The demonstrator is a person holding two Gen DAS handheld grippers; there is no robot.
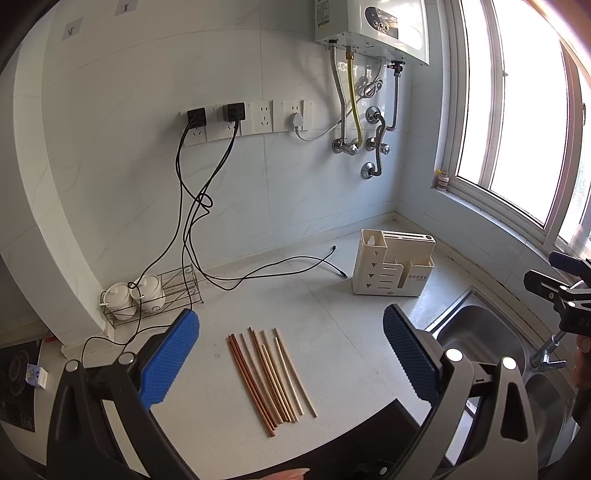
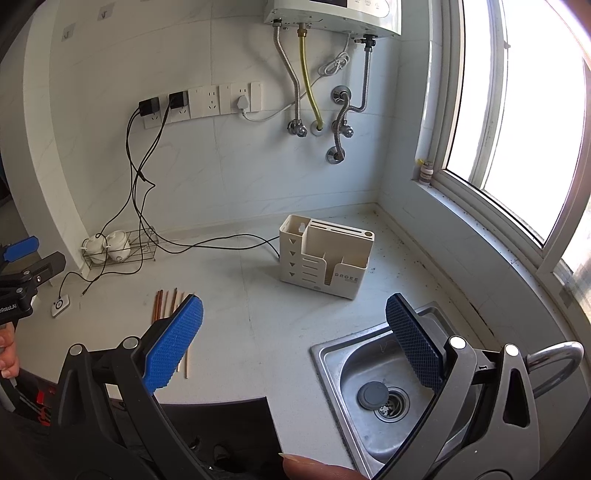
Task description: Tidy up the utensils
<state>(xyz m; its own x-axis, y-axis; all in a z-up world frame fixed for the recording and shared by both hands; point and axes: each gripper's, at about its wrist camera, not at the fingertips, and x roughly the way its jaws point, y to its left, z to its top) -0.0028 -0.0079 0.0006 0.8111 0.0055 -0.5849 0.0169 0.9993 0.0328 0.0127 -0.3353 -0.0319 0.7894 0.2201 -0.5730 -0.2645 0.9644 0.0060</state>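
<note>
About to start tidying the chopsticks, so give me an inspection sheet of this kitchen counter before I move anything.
Surface: pale speckled counter, dark specks near the window side.
Job's things: chopsticks lying loose in a row, brown and pale; cream utensil holder upright near the corner, no utensils visible in it.
Clutter: two white lidded pots in a wire rack; small white pad.
Grippers: left claw open above the chopsticks; right claw open, holding nothing.
Cables: black leads trailing across the counter from wall sockets.
Surroundings: steel sink, water heater, window.
</note>
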